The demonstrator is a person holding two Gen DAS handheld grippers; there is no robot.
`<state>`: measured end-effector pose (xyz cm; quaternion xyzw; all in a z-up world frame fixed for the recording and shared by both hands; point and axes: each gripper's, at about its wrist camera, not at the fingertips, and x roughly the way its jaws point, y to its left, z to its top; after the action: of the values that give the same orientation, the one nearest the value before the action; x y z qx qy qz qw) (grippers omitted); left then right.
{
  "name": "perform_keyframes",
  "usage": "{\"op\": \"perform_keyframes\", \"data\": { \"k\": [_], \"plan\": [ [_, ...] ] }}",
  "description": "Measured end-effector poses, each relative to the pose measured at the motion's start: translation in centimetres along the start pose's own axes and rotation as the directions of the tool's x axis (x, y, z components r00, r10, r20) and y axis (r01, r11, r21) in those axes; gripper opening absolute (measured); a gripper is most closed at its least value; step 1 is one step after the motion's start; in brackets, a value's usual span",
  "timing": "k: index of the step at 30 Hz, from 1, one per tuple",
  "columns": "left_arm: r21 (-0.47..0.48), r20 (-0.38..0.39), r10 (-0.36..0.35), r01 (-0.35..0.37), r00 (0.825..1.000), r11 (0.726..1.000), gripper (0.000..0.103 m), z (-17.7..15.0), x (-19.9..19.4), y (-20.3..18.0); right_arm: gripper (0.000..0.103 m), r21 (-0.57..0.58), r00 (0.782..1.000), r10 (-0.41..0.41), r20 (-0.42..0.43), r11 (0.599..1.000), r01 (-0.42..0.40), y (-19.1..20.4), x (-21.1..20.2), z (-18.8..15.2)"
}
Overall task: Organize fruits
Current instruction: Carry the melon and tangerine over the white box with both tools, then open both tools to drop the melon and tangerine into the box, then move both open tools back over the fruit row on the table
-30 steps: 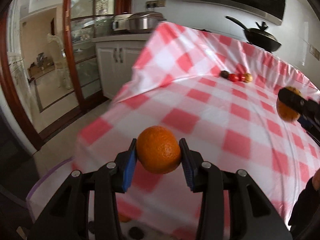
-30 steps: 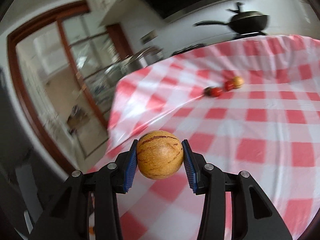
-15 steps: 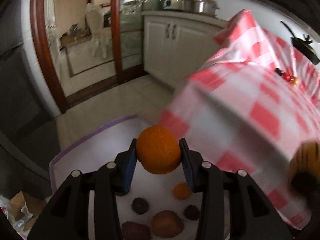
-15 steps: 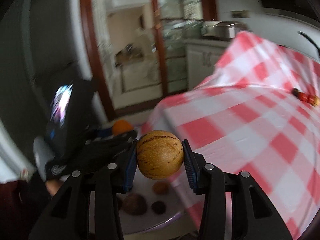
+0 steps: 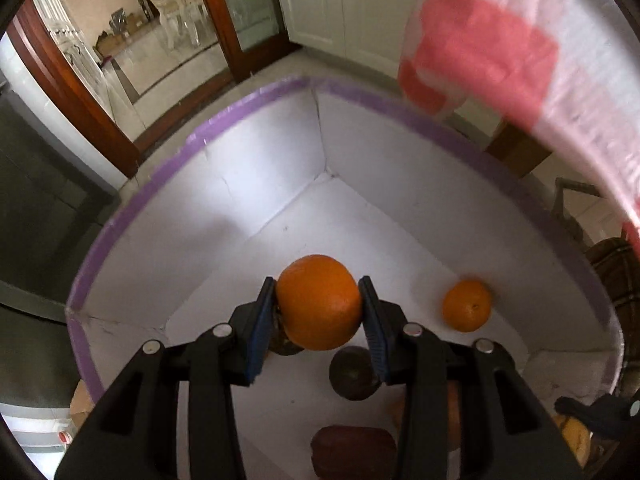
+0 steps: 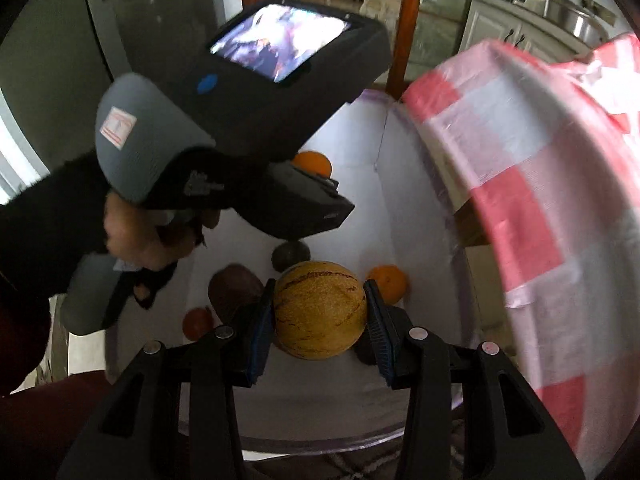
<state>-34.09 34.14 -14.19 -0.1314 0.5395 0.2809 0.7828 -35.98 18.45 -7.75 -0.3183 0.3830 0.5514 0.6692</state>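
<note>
Two hand-held grippers, both swung away from the checked tablecloth (image 5: 500,52) a second ago and now tilted down over a white box with a purple rim (image 5: 248,104), set on the floor beside the table. Left gripper (image 5: 319,312): jaws nearly closed, blue pads pressed on an orange (image 5: 319,302), held above the middle of the box floor. Right gripper (image 6: 320,316): jaws narrow, clamped on a round yellow melon with brown streaks (image 6: 320,310), held over the near part of the box. Already lying inside the box: a small orange (image 5: 466,305) near the right wall, plus a dark round fruit (image 5: 352,374) and a reddish-brown fruit (image 5: 352,456) nearer the camera. In the right view, a hand (image 6: 140,236) gripping the left tool's handle over the box. Probably the drop-off step: both fruits carried from table to box, neither yet released.
</note>
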Motion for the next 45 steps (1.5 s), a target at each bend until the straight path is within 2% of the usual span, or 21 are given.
{"op": "perform_keyframes", "data": {
  "k": [5, 14, 18, 22, 28, 33, 38, 45],
  "plan": [
    [-0.015, -0.025, -0.006, 0.006, 1.0, 1.0, 0.042, -0.4, 1.5, 0.1, 0.043, 0.021, 0.998, -0.014, -0.059, 1.0, 0.016, 0.0, 1.8, -0.3],
    [-0.031, -0.029, -0.021, 0.02, 0.999, 0.999, 0.043, -0.7, 2.0, -0.2, 0.044, 0.063, 0.996, -0.019, -0.091, 0.998, 0.025, -1.5, 3.1, -0.1],
    [-0.03, 0.009, -0.01, 0.011, 1.0, 0.999, 0.055, -0.6, 1.3, 0.0, 0.048, 0.063, 0.998, -0.029, -0.058, 0.997, 0.033, -1.4, 3.0, 1.1],
    [-0.024, 0.029, 0.0, 0.001, 1.0, 1.0, 0.075, -0.3, 0.5, -0.1, 0.055, 0.072, 0.999, -0.035, -0.023, 0.997, 0.036, -1.5, 1.8, 1.3],
    [-0.025, 0.054, 0.021, -0.02, 0.998, 0.999, 0.076, 0.2, -0.8, -0.3, 0.055, 0.105, 0.998, -0.028, 0.047, 0.994, 0.023, -2.9, -0.3, 1.3],
    [-0.009, 0.066, 0.034, -0.033, 0.997, 0.999, 0.076, 0.6, -1.5, -0.8, 0.057, 0.114, 0.998, -0.027, 0.062, 0.993, 0.02, -2.7, -0.9, 1.2],
    [-0.014, 0.064, 0.071, -0.07, 0.995, 0.997, 0.086, 0.8, -1.7, -0.9, 0.058, 0.097, 0.998, -0.006, 0.066, 0.995, 0.0, -2.1, -1.0, 0.8],
    [-0.068, 0.11, 0.152, -0.145, 0.982, 0.987, 0.092, 2.2, -5.2, -0.5, 0.068, 0.085, 0.986, 0.018, 0.165, 0.996, -0.032, -2.3, -4.8, 0.7]
  ]
}}
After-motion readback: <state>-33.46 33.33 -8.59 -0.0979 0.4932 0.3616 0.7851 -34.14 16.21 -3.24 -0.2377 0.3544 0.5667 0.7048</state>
